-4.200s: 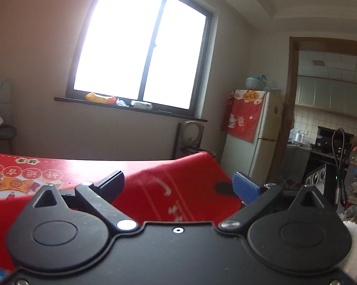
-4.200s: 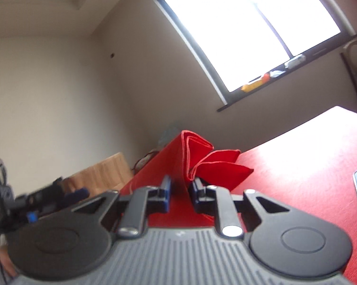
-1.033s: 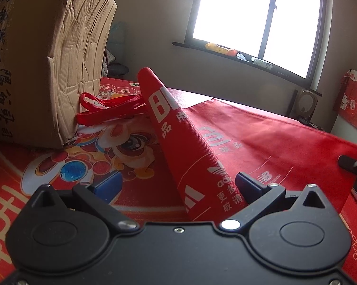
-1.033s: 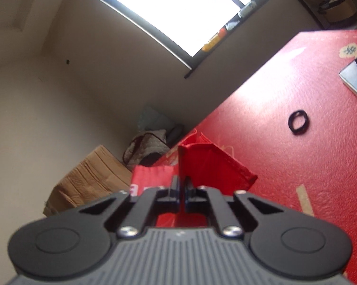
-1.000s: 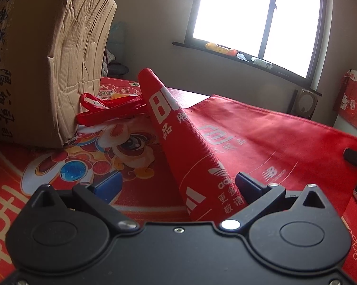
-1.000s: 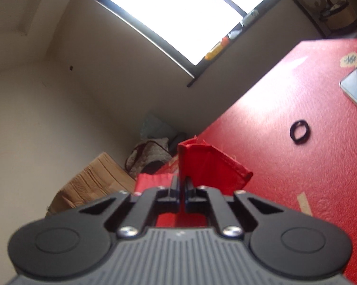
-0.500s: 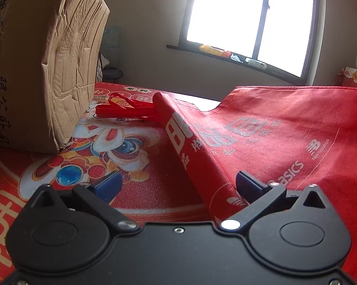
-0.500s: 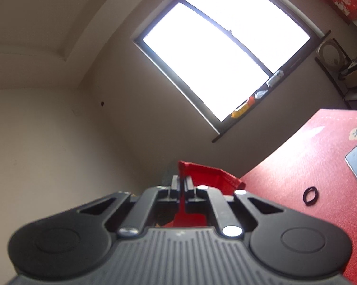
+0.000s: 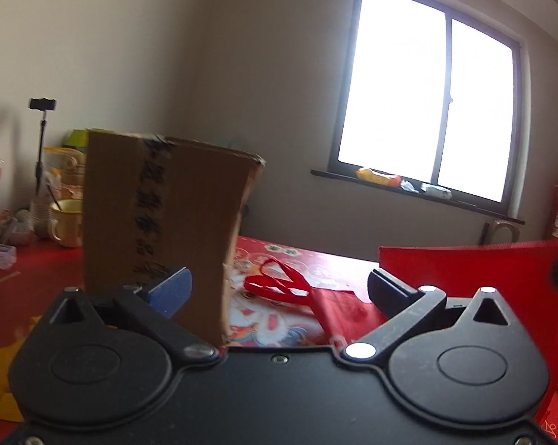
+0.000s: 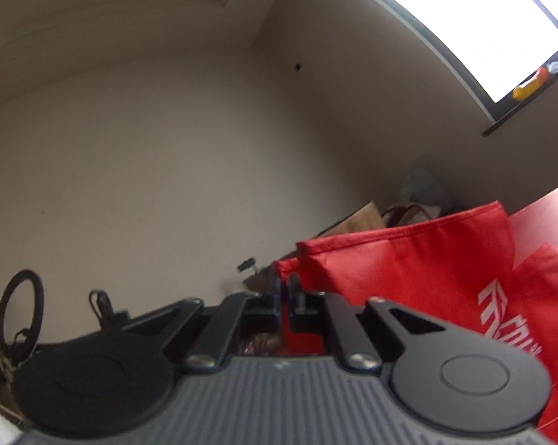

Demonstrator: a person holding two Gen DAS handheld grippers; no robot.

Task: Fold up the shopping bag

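The left claw [image 9: 277, 289] is spread wide, low over the worktop [image 9: 316, 265]. The right claw [image 10: 285, 289] points up and pinches the red bag [image 10: 419, 256], lifting its edge. A box [image 9: 160, 230] stands nearby.

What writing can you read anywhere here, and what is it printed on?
Cardboard box: a column of dark characters, too blurred to read.
Red shopping bag, pinched in the right gripper: large white letters, cut off and blurred, unreadable.
Printed tablecloth: small round motifs, too small to read.
Nothing else legible.
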